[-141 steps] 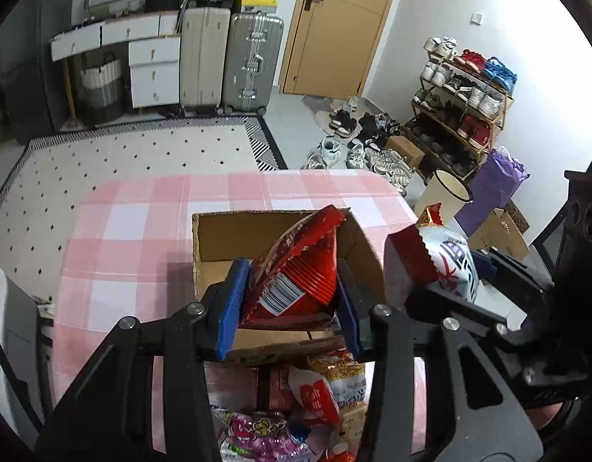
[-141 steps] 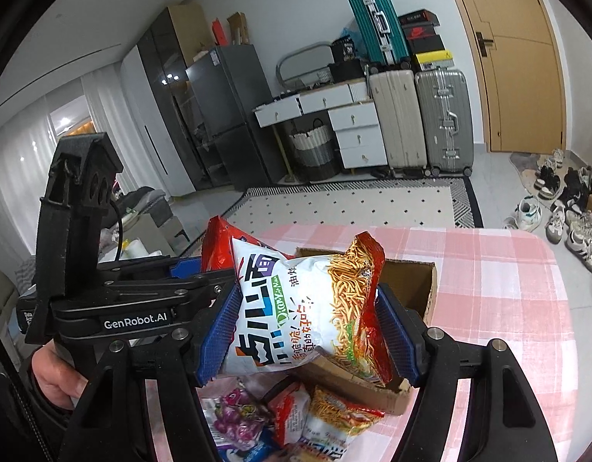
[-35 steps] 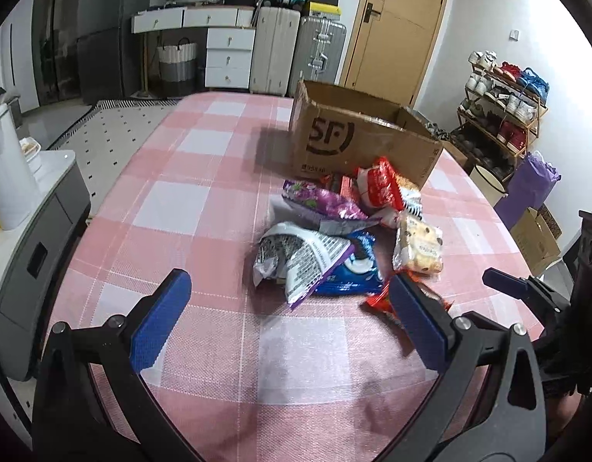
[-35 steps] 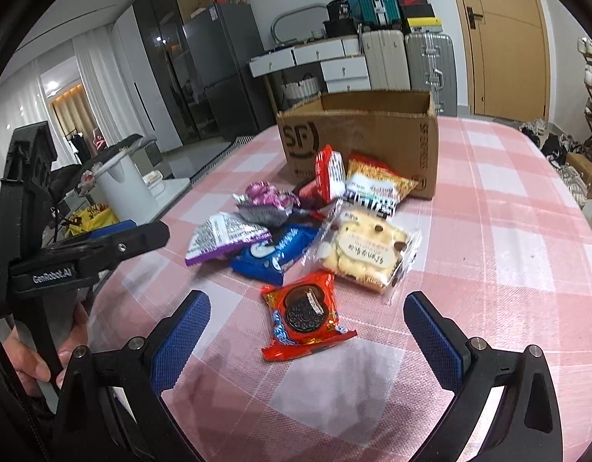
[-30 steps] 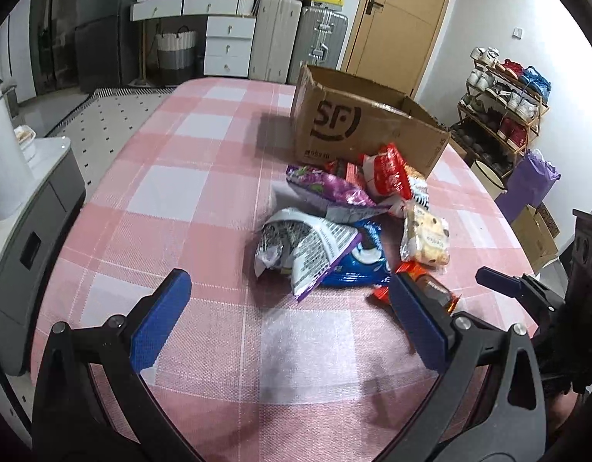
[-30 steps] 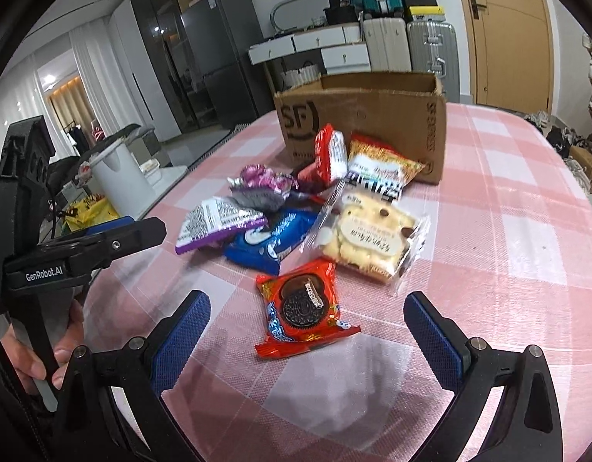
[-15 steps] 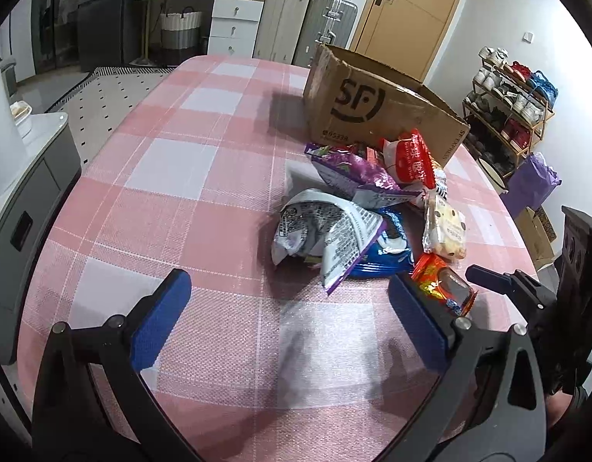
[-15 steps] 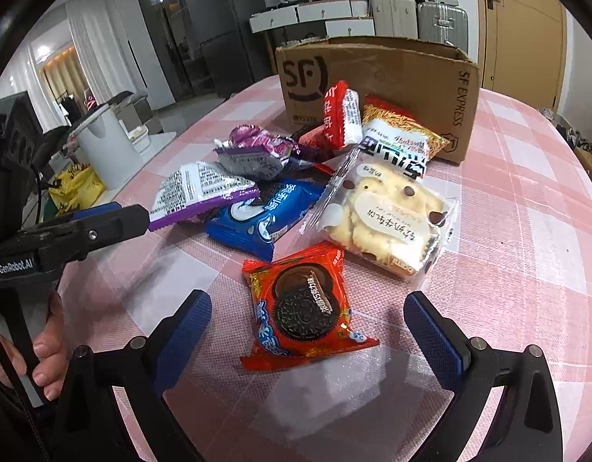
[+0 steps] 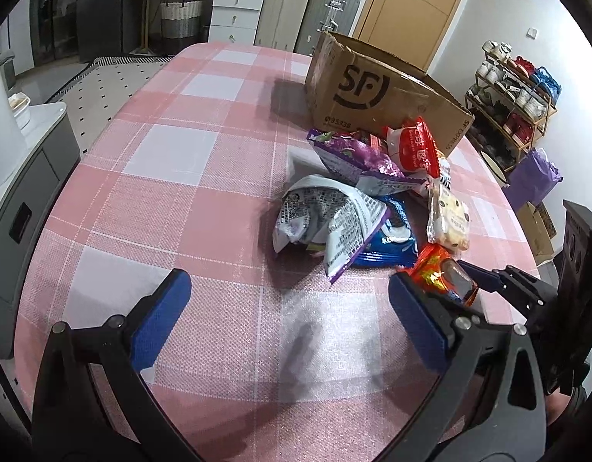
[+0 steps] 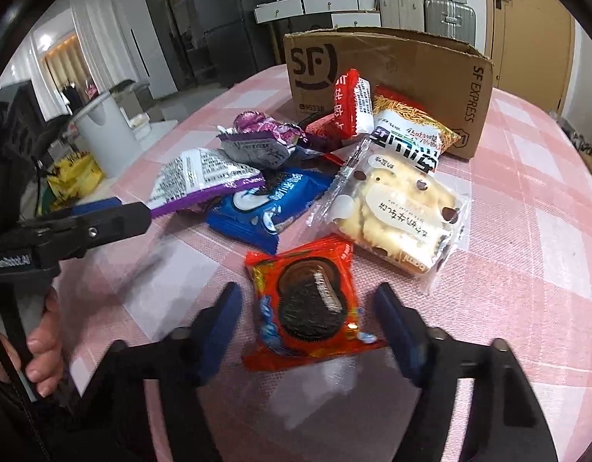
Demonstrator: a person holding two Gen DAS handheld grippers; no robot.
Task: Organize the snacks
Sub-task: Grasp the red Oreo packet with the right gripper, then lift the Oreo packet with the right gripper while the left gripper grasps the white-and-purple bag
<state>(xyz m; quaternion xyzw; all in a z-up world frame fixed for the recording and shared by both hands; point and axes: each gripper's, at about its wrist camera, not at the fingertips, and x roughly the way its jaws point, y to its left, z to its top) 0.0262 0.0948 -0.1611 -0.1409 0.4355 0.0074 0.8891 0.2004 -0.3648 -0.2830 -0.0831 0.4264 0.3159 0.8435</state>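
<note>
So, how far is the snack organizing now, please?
Done: nothing that shows; the inside of the cardboard box is hidden. In hand: the right gripper, jaws just closing, straddles the red Oreo packet, not yet pressing it. The left gripper is open and empty. Left: blue Oreo pack, biscuit bag and the other packets.

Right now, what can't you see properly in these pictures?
- Inside of the cardboard box: both views; its near wall hides what it holds.
- Blue cookie pack: left wrist view; the purple-and-silver bag covers most of it.
- Red cookie pack: left wrist view; partly behind the left hand-held gripper finger.
- Right hand-held gripper: right wrist view; blurred, jaws just closing around the pack, contact unclear.
</note>
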